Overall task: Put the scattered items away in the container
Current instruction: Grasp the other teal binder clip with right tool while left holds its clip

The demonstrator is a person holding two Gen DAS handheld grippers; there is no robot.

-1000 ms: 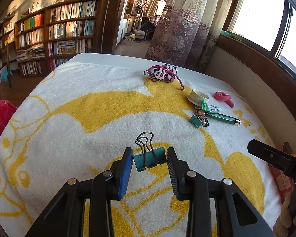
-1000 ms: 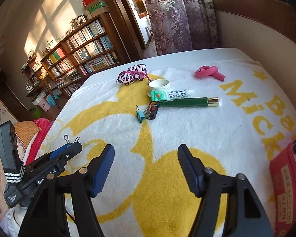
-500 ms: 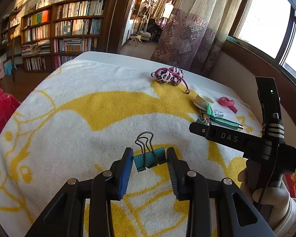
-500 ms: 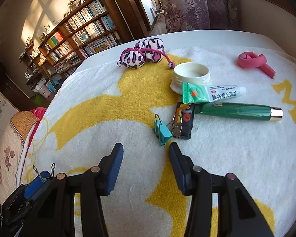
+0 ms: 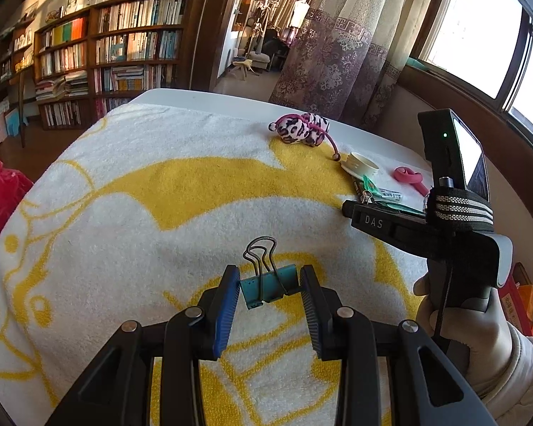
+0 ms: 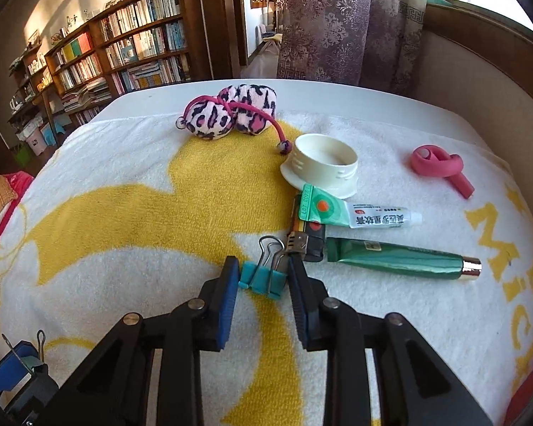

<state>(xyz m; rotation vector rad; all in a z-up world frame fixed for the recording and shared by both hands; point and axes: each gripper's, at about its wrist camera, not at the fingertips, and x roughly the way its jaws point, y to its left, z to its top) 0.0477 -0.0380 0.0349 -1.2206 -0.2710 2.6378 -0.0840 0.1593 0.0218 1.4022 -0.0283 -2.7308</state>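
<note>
Right gripper point(image 6: 262, 278) moves in, jaws closing, now pinching small teal metal binder clip point(image 6: 263, 280); squeeze body squarely, avoid black lighter point(image 6: 307, 243) just ahead-right.

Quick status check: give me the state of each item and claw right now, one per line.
Left claw: shut on a teal binder clip, lifted.
Right claw: jaws just closing around second teal clip on the towel.
White lid: upturned.
Ointment tube: capped, lying flat.
Green tube: capped, lying flat.
</note>
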